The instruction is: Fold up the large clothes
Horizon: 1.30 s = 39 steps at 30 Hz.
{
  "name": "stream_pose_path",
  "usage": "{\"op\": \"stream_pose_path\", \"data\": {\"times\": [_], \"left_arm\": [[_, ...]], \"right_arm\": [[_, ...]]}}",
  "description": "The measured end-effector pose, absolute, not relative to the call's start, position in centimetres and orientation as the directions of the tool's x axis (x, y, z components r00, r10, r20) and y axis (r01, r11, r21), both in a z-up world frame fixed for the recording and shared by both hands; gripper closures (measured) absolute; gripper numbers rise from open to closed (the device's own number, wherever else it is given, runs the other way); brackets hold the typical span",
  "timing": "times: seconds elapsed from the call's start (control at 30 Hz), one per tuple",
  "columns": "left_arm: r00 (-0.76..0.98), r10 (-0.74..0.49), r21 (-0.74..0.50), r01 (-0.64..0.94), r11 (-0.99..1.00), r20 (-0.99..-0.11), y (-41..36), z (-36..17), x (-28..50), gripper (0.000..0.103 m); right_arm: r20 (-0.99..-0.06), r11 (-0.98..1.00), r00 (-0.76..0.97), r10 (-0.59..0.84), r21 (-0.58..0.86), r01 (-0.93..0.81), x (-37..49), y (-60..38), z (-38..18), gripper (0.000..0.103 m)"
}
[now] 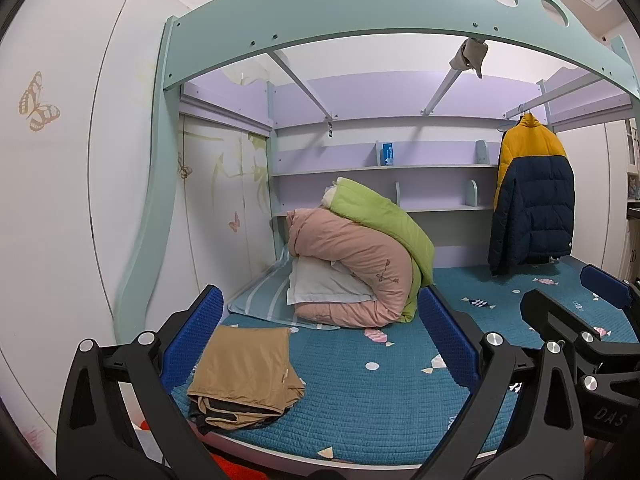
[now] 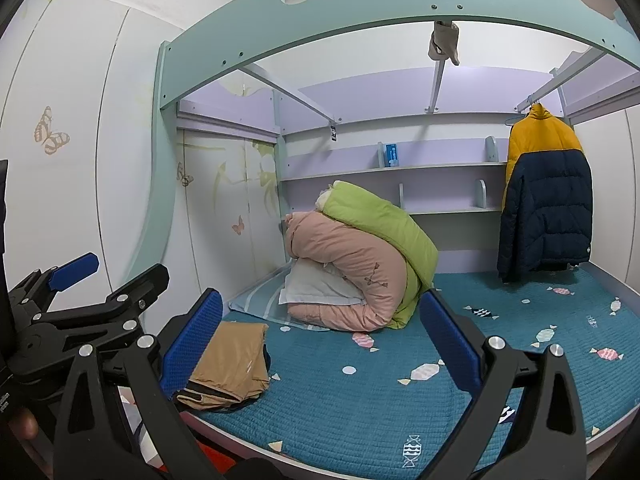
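Note:
A folded tan garment [image 1: 246,374] with a dark lining lies at the front left corner of the teal bed mat [image 1: 360,412]; it also shows in the right wrist view [image 2: 230,364]. A yellow and navy puffer jacket [image 1: 530,196] hangs from a rail at the back right, also in the right wrist view [image 2: 546,196]. My left gripper [image 1: 320,340] is open and empty, held before the bed edge. My right gripper [image 2: 320,340] is open and empty beside it, and shows at the right of the left wrist view [image 1: 576,296]. The left gripper shows at the left of the right wrist view [image 2: 108,276].
A pile of pink and green quilts [image 1: 360,256] with a white pillow sits on a striped pillow at the back left of the bed. Shelves [image 1: 384,168] line the back wall. A green bunk frame [image 1: 360,20] arches overhead. A white wardrobe [image 1: 60,200] stands left.

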<state>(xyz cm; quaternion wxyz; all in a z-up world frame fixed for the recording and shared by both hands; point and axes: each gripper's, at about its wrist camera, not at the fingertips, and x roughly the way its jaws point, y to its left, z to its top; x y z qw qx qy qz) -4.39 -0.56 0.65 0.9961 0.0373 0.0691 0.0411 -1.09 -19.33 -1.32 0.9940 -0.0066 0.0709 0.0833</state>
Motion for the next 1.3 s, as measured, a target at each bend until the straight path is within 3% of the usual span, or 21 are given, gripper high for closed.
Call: {"op": "stream_pose_path", "data": {"times": [1.3], "left_arm": [[0.987,0.094,0.078,-0.084,0.993,-0.134,-0.71,0.69,-4.62,0.005]], "right_arm": [[-0.146,0.986,0.975,0.166,0.004,-0.167,-0.90,-19.01,-1.29,0.008]]}}
